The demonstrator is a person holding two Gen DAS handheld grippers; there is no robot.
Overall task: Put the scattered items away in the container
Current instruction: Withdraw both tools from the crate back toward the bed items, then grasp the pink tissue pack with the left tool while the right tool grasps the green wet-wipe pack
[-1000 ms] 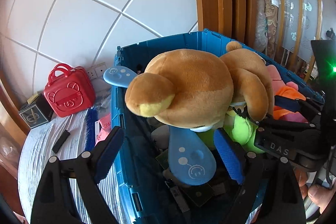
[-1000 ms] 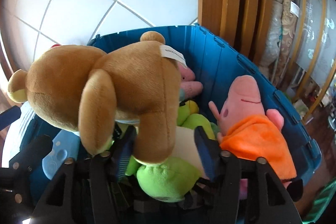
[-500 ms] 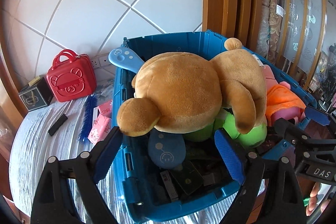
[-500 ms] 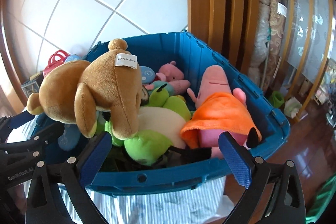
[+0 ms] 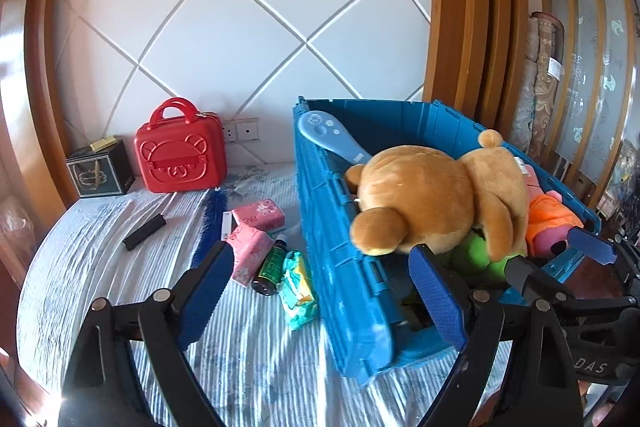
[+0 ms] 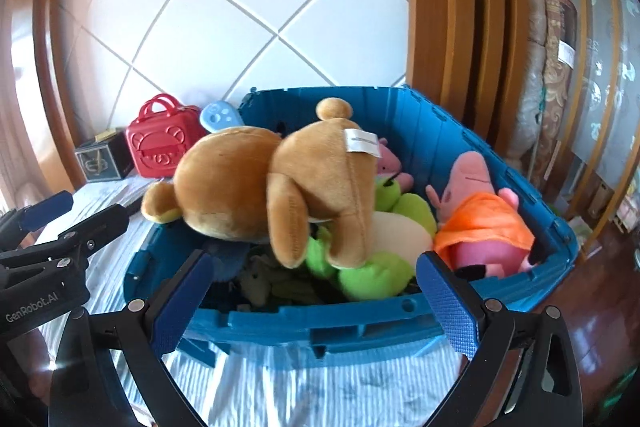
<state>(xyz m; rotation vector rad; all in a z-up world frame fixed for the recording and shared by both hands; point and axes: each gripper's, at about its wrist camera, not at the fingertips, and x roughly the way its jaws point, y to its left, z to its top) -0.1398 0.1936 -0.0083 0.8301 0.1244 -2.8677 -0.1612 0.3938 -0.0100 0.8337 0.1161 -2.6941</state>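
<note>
A blue plastic crate (image 5: 340, 251) (image 6: 320, 323) stands on the striped bed, full of plush toys. A brown teddy bear (image 5: 432, 199) (image 6: 280, 187) lies face down on top of a green plush (image 6: 372, 275), beside a pink pig in orange (image 6: 480, 223). My left gripper (image 5: 320, 291) is open and empty, hanging before the crate's near left corner. My right gripper (image 6: 316, 303) is open and empty, just in front of the crate's near wall. Left of the crate lie pink tissue packs (image 5: 256, 227), a dark bottle (image 5: 272, 265), a green packet (image 5: 298, 287), a blue brush (image 5: 208, 223) and a black bar (image 5: 144, 231).
A red bear-face case (image 5: 180, 151) and a dark box (image 5: 98, 167) stand against the white quilted headboard. A light blue paddle (image 5: 328, 135) sticks out of the crate's far left corner. A wooden frame and rolled rugs (image 5: 540, 83) rise to the right. Dark floor (image 6: 600, 323) lies beyond the bed's right edge.
The right gripper opened and let go of the teddy bear, which now rests in the crate. Both grippers drew back from the crate, bringing the scattered items on the bed into view.
</note>
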